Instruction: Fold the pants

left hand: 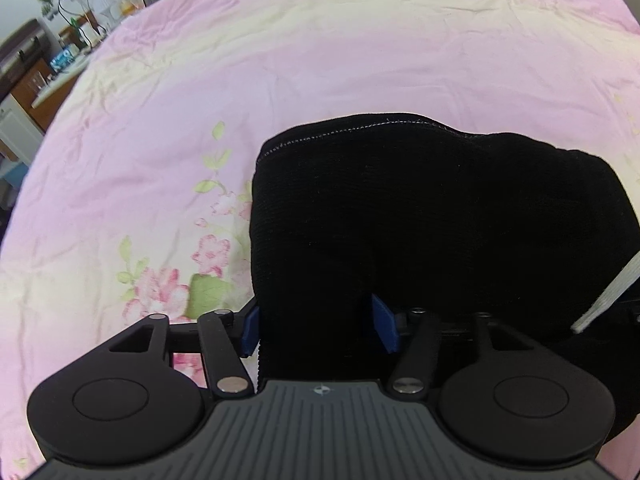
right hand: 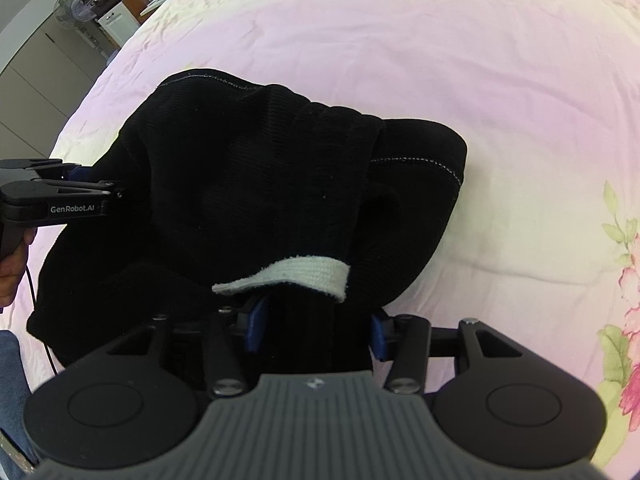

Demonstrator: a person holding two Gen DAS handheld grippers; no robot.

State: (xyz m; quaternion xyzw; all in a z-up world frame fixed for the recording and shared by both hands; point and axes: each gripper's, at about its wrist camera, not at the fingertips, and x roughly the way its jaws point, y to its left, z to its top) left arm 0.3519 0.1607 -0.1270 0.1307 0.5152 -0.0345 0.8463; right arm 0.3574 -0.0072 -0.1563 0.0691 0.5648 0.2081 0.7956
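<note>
Pants (left hand: 420,216), black and ribbed, fill the middle of your left wrist view, bunched up and lifted off the pink floral bedsheet (left hand: 280,60), with a pale stitched hem running along their far edge. Your left gripper (left hand: 316,324) has its blue pads (left hand: 386,322) set on either side of a fold of that black cloth, so it is clamped on the pants right at the camera. A white band (left hand: 608,292) of fabric shows at the right edge, crossing the dark cloth at a slant. Off in the top left corner, past the bed, you can make out a wooden desk (left hand: 36,80) with cables and a small plant. Over to your right wrist view now: the pants (right hand: 248,184) hang in a heap between both tools, one part spilling out to the right onto the bedsheet (right hand: 480,60) with its stitched hem showing. Your right gripper (right hand: 316,330) is closed on a thick fold of the garment, blue pads (right hand: 256,328) pressing it from both sides, and the white band (right hand: 292,274) curls just above the grip. On the left side your left gripper (right hand: 116,192) reaches in sideways, its tip buried in the black cloth, your hand (right hand: 12,264) on its handle.
</note>
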